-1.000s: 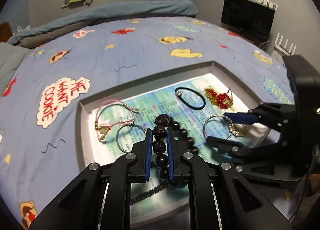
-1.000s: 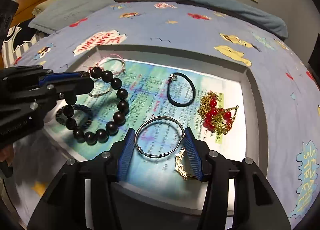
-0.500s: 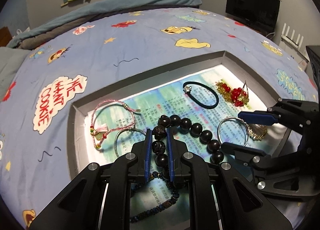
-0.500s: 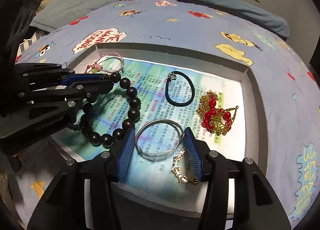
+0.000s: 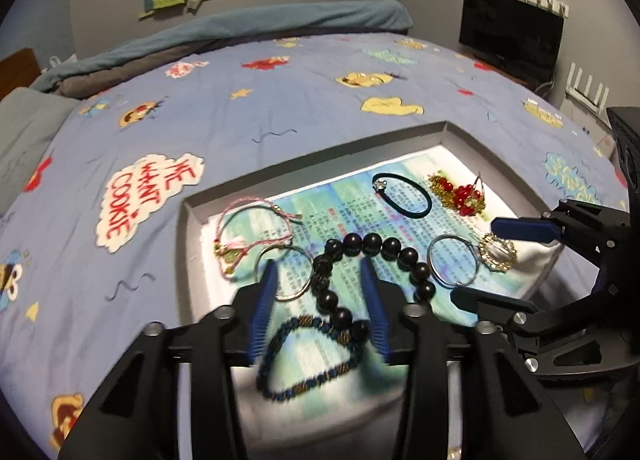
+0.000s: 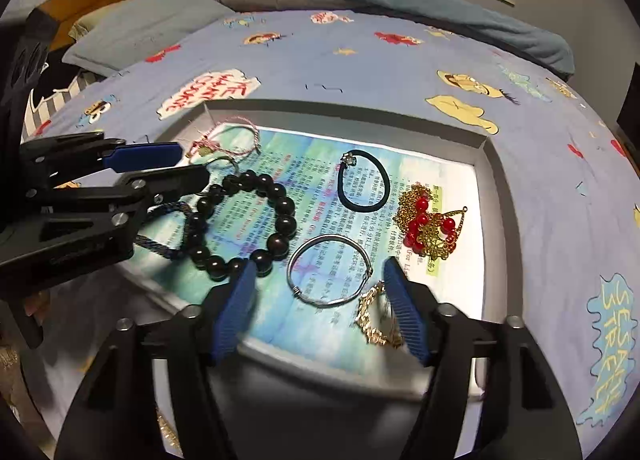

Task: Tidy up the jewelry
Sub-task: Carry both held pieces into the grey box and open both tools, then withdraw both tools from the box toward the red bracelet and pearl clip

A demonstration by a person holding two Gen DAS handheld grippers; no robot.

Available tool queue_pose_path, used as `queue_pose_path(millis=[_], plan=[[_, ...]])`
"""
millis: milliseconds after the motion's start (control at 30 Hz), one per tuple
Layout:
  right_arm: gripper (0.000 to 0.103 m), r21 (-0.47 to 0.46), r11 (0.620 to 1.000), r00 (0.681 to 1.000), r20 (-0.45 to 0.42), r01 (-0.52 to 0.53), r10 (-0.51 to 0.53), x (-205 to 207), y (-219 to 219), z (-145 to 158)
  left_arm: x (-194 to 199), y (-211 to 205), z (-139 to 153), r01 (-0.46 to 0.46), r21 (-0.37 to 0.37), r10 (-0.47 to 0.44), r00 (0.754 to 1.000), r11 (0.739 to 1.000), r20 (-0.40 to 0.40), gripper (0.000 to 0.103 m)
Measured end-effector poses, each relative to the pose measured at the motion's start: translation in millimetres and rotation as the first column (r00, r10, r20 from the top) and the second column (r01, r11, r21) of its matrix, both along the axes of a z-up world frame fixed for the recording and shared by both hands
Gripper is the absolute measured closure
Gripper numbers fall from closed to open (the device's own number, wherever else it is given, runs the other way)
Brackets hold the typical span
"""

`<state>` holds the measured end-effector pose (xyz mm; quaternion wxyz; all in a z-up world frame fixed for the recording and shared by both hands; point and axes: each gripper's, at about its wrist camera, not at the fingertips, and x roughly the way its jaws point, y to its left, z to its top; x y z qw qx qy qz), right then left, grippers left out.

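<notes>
Left wrist view: left gripper (image 5: pixel 322 296) spread, released over bead bracelet (image 5: pixel 372 268); right gripper (image 6: pixel 320 300) open around silver bangle (image 6: pixel 329 270) — next, pinch bangle rim.

Dim room, strong glare on the tray's paper lining (image 5: pixel 420 163), fisheye-curved edges, blurred foreground.

The near rim of the tray (image 5: pixel 192 227) is hidden behind the left gripper (image 5: pixel 322 296), whose blue pads (image 5: pixel 264 312) are smeared by motion. The braided bracelet (image 5: pixel 308 356) is blurred too — its weave unreadable. The right gripper (image 6: pixel 320 304) covers part of the gold chain (image 6: pixel 372 320) — 1 end unseen.
</notes>
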<state>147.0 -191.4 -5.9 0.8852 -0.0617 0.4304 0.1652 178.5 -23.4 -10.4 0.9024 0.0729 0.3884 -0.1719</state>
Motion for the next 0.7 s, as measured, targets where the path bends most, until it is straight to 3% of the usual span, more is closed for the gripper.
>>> queue_pose_path(millis=[33, 100, 367, 533, 700], plan=[[0.025, 0.002, 1.0, 1.0, 0.016, 0.002, -0.002, -4.9, -1.4, 3.2, -6.2, 3.7, 3.3, -0.011, -0.016, 0.011, 1.0, 1.0, 0.009, 0.042], [0.023, -0.004, 1.0, 1.0, 0.029, 0.01, -0.01, -9.5, -3.5, 5.6, -14.9, 7.9, 6.7, -0.013, -0.044, 0.013, 1.0, 0.999, 0.012, 0.037], [0.006, 0.008, 0.995, 0.991, 0.082, 0.103, -0.103, -28.3, -28.6, 24.8, -38.5, 25.0, 21.1, -0.05, -0.09, 0.054, 0.998, 0.995, 0.038, 0.025], [0.006, 0.012, 0.989, 0.984, 0.101, 0.147, -0.148, -42.5, -40.8, 34.7, -50.8, 39.4, 32.8, -0.089, -0.122, 0.096, 0.994, 0.989, 0.056, 0.014], [0.006, 0.013, 0.986, 0.978, 0.127, 0.166, -0.167, -57.7, -46.9, 43.8, -67.1, 51.0, 41.5, -0.111, -0.156, 0.122, 0.991, 0.981, 0.06, 0.01]])
